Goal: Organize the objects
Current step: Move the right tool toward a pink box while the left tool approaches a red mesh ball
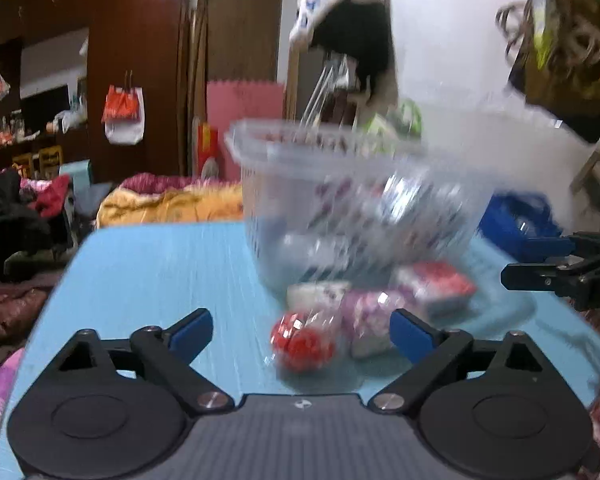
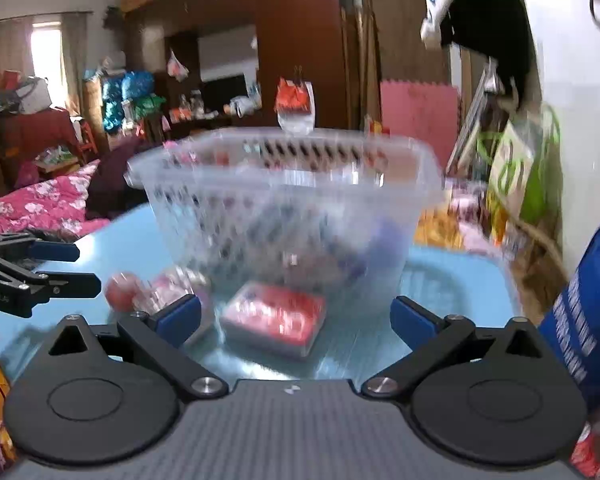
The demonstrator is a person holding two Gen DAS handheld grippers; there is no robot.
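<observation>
A clear perforated plastic basket (image 1: 360, 200) (image 2: 284, 200) stands on the light blue table (image 1: 148, 280) with several blurred items inside. In front of it lie a red round wrapped sweet (image 1: 300, 340) (image 2: 122, 290), a pink-and-white packet (image 1: 368, 320) (image 2: 172, 284), a small white packet (image 1: 316, 292) and a red-and-white packet (image 1: 436, 286) (image 2: 276, 316). My left gripper (image 1: 302, 330) is open, its fingers either side of the red sweet and pink packet without touching them. My right gripper (image 2: 296, 314) is open around the red-and-white packet, pads apart from it. Each gripper shows at the other view's edge (image 1: 536, 262) (image 2: 70, 267).
A blue printed bag (image 2: 588, 312) stands close on the right of the table. A blue crate (image 1: 516, 220) sits behind the basket. Yellow bedding (image 1: 172, 204) and pink floral bedding (image 2: 40, 208) lie beyond the table's far edge. Both views are motion-blurred.
</observation>
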